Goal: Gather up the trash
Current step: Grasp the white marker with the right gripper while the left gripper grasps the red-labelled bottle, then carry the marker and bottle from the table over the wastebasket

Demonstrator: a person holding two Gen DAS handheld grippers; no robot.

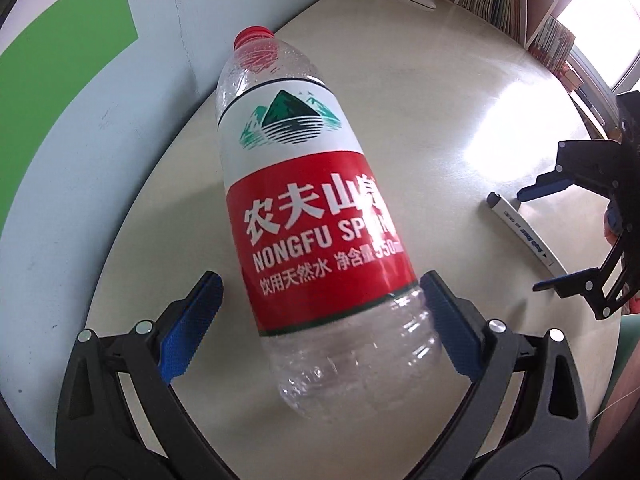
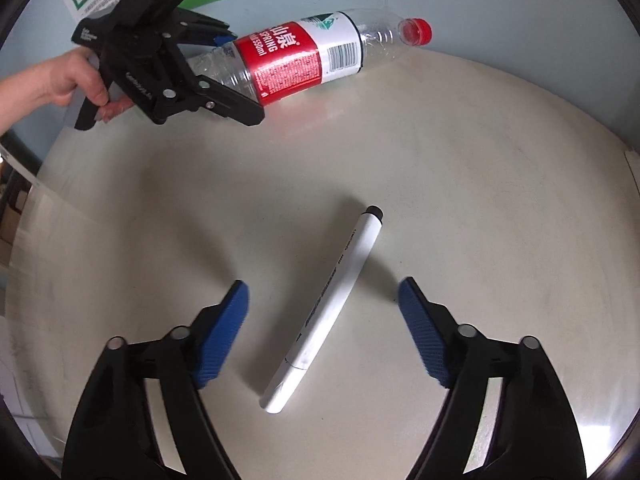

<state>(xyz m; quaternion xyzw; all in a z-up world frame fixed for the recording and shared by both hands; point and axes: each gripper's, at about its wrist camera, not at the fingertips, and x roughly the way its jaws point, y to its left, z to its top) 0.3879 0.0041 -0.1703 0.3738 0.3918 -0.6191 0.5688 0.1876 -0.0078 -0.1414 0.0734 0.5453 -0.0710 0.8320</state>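
Both tools are spread wide, gripping nothing yet. The left gripper (image 1: 320, 312) straddles the clear base of the empty Nongfu Spring water bottle (image 1: 304, 200), which lies on the round table (image 1: 460, 92) against the wall, red cap toward 11 o'clock. Its right pad looks nearly touching; I'd centre before squeezing. The right gripper (image 2: 324, 320) brackets the white marker (image 2: 332, 300), dark tip toward 1 o'clock.

My left camera looks steeply down, close over the bottle (image 1: 316, 216). My right looks down over the marker (image 2: 324, 312). Both views share the table (image 2: 480, 200), bottle and marker.
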